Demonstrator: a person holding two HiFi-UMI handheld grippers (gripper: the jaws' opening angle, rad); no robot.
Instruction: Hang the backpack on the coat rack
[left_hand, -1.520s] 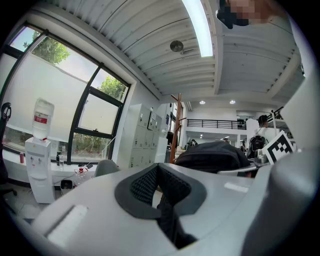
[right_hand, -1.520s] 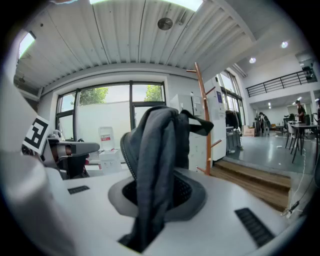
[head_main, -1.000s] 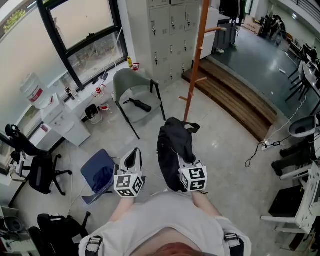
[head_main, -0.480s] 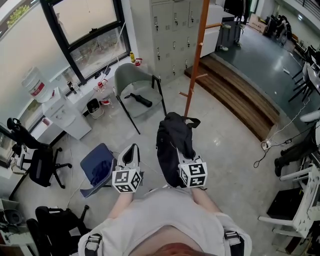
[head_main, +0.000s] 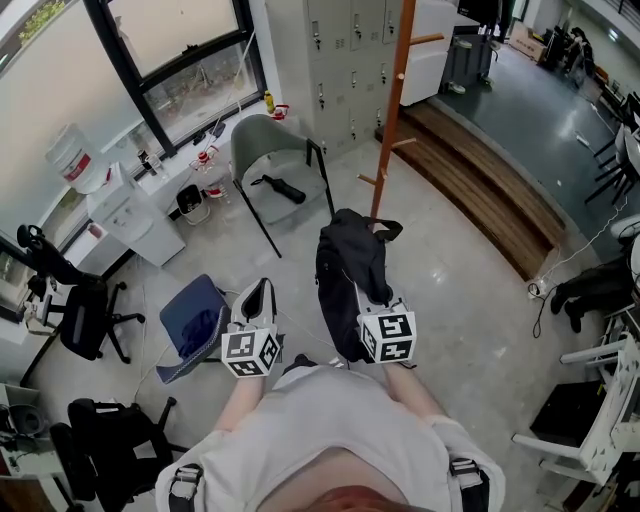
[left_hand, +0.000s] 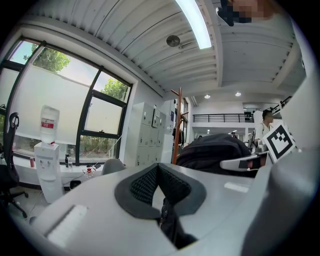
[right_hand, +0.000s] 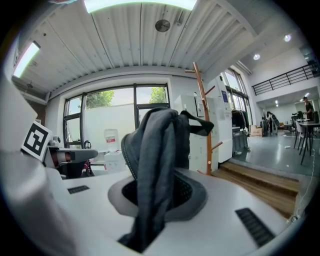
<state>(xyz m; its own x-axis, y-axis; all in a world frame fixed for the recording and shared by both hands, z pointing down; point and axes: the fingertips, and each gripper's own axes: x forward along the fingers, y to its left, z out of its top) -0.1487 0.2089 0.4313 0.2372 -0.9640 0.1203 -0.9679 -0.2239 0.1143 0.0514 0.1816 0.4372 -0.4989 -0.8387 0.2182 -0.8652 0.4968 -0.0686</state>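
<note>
A black backpack (head_main: 345, 285) hangs in the air from a fold of its fabric (right_hand: 155, 150), and my right gripper (head_main: 364, 298) is shut on that fold. Just beyond the bag stands the coat rack (head_main: 393, 110), a tall orange-brown pole with short pegs. The same pole shows behind the bag in the right gripper view (right_hand: 201, 120) and the left gripper view (left_hand: 176, 125). My left gripper (head_main: 256, 300) is held level to the left of the bag. Its pads (left_hand: 150, 182) meet, and I see nothing held between them.
A grey shell chair (head_main: 270, 160) with a black object on its seat stands left of the rack. Grey lockers (head_main: 340, 60) are behind it. A blue chair (head_main: 195, 325) is at my left, and a wooden step (head_main: 480, 190) runs to the right. Black office chairs (head_main: 80, 325) are at far left.
My right gripper has carried the backpack a little further toward the rack. The left gripper has hardly moved.
</note>
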